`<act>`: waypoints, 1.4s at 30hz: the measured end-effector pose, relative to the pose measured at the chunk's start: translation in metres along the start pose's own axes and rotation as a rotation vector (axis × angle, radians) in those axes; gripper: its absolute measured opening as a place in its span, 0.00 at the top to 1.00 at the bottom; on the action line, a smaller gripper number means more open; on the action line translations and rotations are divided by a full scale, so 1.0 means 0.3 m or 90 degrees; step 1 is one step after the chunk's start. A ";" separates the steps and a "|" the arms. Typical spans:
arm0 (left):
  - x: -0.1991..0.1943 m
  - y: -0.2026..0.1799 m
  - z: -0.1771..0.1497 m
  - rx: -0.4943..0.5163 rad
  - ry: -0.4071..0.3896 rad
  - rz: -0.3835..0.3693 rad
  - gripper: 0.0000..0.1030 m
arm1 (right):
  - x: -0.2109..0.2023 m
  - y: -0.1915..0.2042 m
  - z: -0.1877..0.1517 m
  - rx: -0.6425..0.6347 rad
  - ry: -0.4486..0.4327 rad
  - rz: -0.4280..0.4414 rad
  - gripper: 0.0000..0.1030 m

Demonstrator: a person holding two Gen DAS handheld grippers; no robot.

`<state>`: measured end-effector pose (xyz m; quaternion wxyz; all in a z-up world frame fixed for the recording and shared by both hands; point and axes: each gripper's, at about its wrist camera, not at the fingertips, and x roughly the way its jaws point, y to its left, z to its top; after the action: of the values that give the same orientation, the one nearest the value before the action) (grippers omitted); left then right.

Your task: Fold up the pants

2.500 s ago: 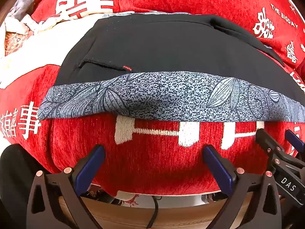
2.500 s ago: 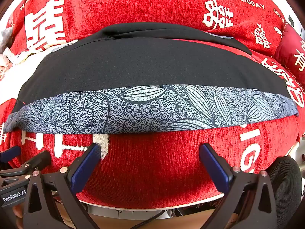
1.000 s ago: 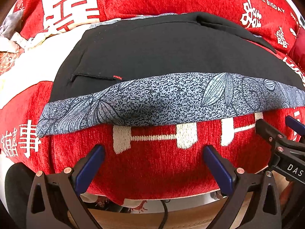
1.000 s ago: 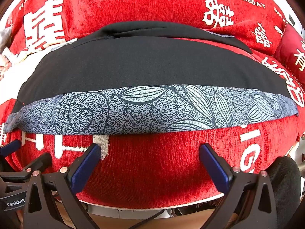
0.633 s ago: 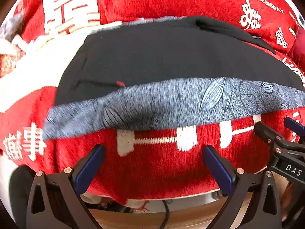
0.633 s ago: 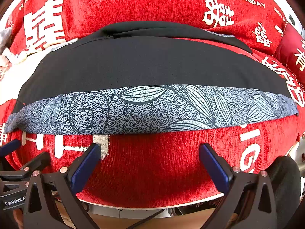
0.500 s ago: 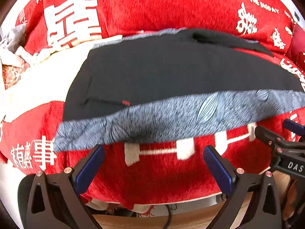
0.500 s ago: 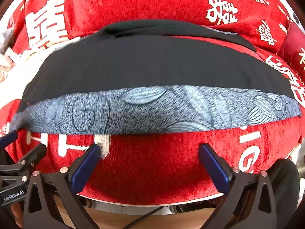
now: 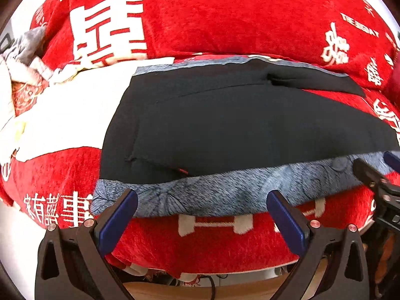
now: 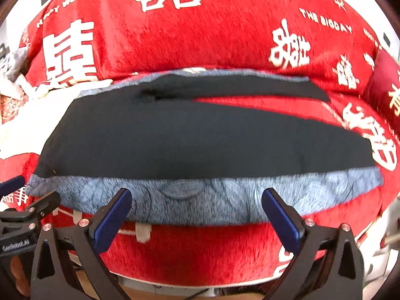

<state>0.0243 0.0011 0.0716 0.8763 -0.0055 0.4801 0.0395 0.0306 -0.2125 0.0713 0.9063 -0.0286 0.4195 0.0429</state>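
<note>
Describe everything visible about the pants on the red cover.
The pants lie flat and spread sideways on the red cover with white characters. They are black, soft-looking fabric, with a blue-grey leaf-patterned band along the near edge and a thinner one at the far edge. A slit pocket with a small red tag sits near the left. The two legs part toward the right. Both open grippers hover at the near band; contact is unclear.

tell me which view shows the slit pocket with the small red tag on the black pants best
The left wrist view: the slit pocket with its small red tag sits on the black pants near their left end. The right wrist view shows the pants but no discernible pocket.
</note>
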 end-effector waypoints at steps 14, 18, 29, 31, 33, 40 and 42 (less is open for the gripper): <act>0.105 0.051 0.164 -0.023 0.073 0.012 0.00 | 0.097 0.072 0.202 -0.045 0.070 0.039 0.00; 0.135 0.056 0.210 -0.025 0.077 0.013 0.00 | 0.127 0.097 0.242 -0.071 0.081 0.037 0.00; 0.253 0.049 0.364 -0.017 0.102 0.012 0.00 | 0.281 0.125 0.409 -0.128 0.105 0.055 0.00; 0.287 0.051 0.406 -0.019 0.113 0.008 0.00 | 0.325 0.134 0.456 -0.152 0.104 0.058 0.00; 0.320 0.056 0.441 -0.020 0.126 0.004 0.00 | 0.372 0.142 0.501 -0.170 0.109 0.065 0.00; 0.412 0.067 0.544 -0.021 0.146 0.006 0.00 | 0.595 0.218 0.682 -0.274 0.133 0.135 0.00; 0.435 0.072 0.558 -0.021 0.152 0.008 0.00 | 0.661 0.254 0.730 -0.303 0.142 0.163 0.00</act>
<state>0.2333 0.0390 0.0525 0.8126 -0.0216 0.5801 0.0519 0.3167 -0.1067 0.0604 0.8096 -0.1917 0.4948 0.2510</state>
